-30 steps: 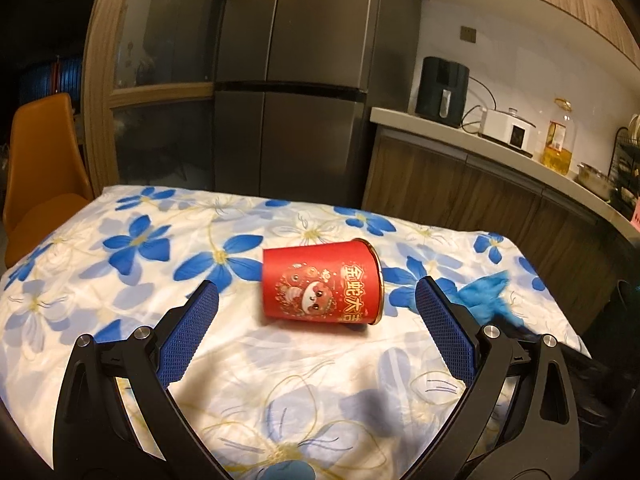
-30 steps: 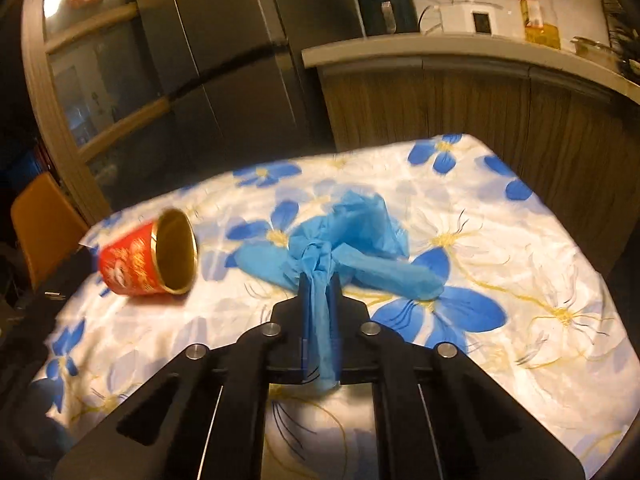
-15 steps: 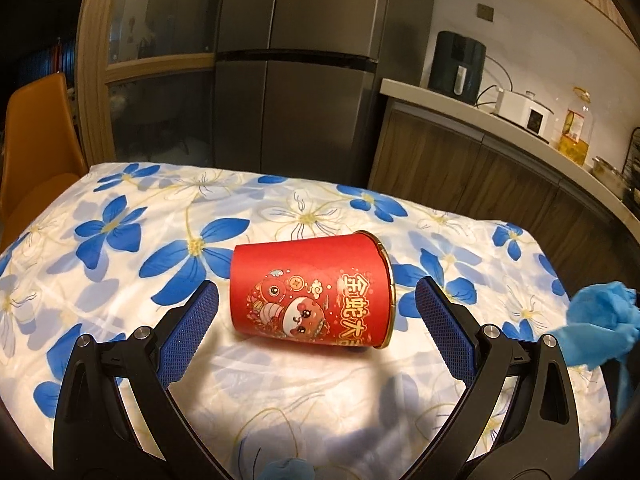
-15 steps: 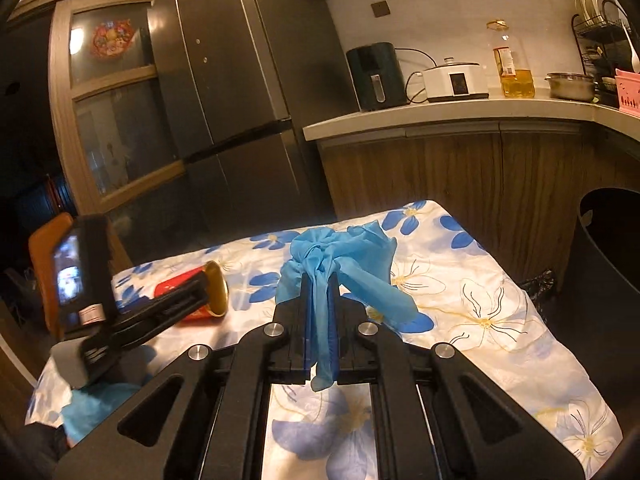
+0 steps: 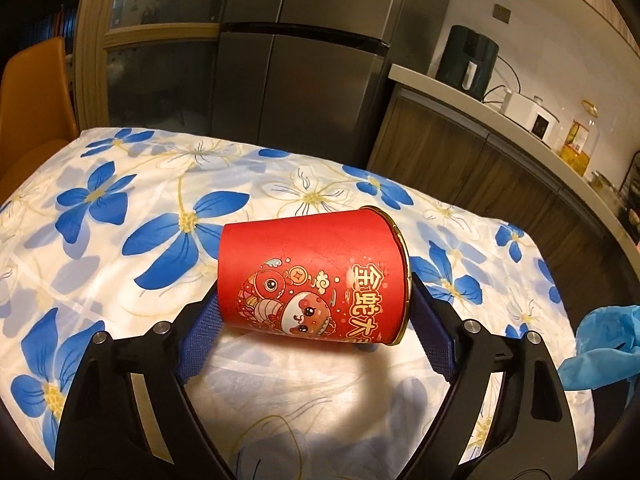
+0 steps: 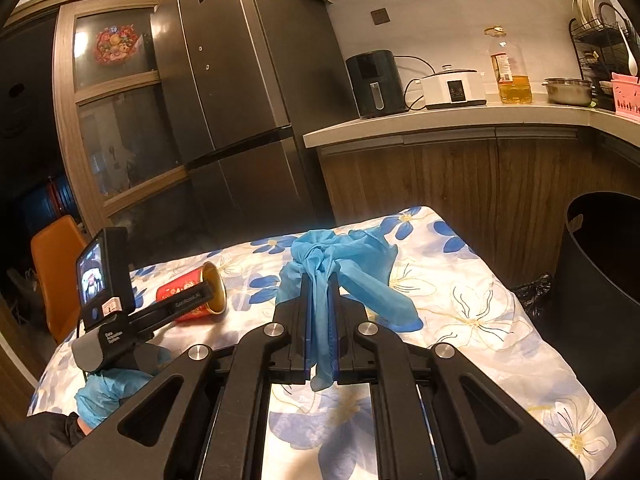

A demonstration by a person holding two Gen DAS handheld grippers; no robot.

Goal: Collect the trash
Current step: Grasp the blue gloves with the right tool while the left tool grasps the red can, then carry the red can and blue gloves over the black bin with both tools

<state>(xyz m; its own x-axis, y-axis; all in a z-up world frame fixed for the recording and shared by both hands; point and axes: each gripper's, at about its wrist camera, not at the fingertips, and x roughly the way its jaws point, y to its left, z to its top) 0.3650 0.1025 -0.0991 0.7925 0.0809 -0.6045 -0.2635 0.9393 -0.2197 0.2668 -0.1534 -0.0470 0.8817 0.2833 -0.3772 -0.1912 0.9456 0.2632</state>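
Observation:
A red paper cup with a gold rim lies on its side on the flowered tablecloth. My left gripper has a blue pad at each end of the cup, one at its base and one at its rim, and is closed onto it. The cup also shows in the right wrist view, with the left gripper around it. My right gripper is shut on a crumpled blue glove and holds it above the table. The glove shows at the right edge of the left wrist view.
A black trash bin stands off the table's right edge. A dark fridge and a wooden counter with appliances are behind the table. An orange chair is at the far left.
My left gripper moved forward and closed its pads onto the ends of the red cup. My right gripper lifted the blue glove higher off the table.

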